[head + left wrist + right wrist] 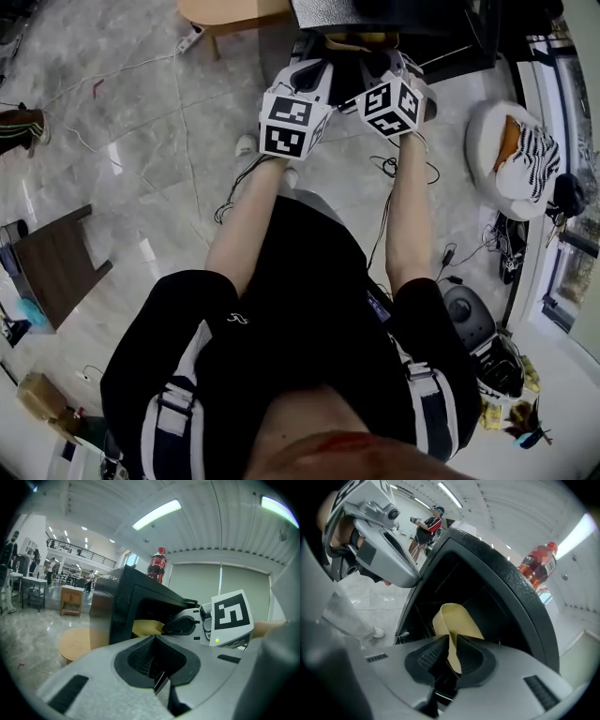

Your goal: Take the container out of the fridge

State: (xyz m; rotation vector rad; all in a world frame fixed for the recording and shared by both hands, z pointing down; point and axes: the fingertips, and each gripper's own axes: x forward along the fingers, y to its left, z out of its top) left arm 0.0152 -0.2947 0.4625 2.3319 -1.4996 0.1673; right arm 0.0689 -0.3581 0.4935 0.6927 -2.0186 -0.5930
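The pale yellow, soft-walled container (457,620) sat inside the dark opening of the fridge. Its near rim was pinched and folded between the black ribbed pads of the right gripper (451,656), whose jaws had closed on that edge. The rest of the container rose behind the pads into the cavity. There was dark free space above it and to its left, while the thick frame edge ran close along its right side.

The left gripper (154,663) had its jaws together with nothing between them. It was held just beside the right one, outside the opening and off its left edge. In the left gripper view, a strip of the yellow container showed past the front edge of the boxy black textured fridge (122,597).

A red soft-drink bottle (156,564) stood upright on the fridge's top, near the front edge. A round light-wood stool (75,644) sat low beside the fridge's left side.

In the head view, both arms reached forward over the grey marble floor (141,141). Thin black cables (408,169) lay on the floor under the right arm. A dark brown wooden stool (56,262) stood well apart to the left, with bare floor between it and the person.
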